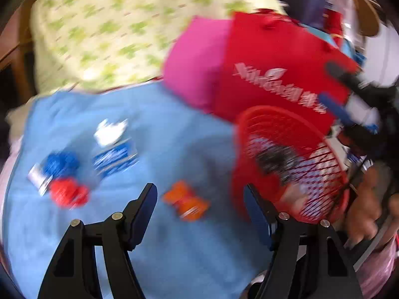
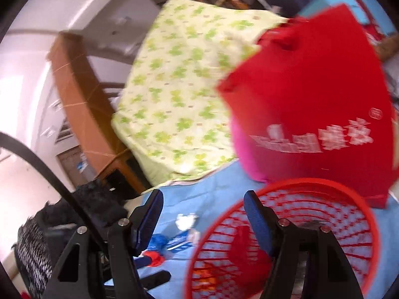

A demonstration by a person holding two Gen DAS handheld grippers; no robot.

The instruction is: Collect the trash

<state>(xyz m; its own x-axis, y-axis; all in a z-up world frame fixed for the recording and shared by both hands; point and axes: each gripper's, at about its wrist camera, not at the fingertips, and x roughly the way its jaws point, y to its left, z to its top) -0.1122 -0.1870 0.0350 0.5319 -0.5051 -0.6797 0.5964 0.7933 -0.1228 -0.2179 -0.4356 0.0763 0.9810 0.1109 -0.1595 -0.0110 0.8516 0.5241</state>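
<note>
Claws, left [image 1: 200, 214] and right [image 2: 203, 214], both gape released, grasping nothing.

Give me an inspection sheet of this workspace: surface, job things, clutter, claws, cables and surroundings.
Surface: blue cloth covering the work area.
Job's things: orange wrapper, red scrap, blue scrap, blue-and-white packet and white crumpled paper lie on the cloth; red mesh basket stands at its right.
Clutter: red bag and pink bag behind the basket.
Claws: left claw open, empty; right claw open, empty.
Cables: black cable.
Surroundings: green-patterned cloth, wooden frame.
</note>
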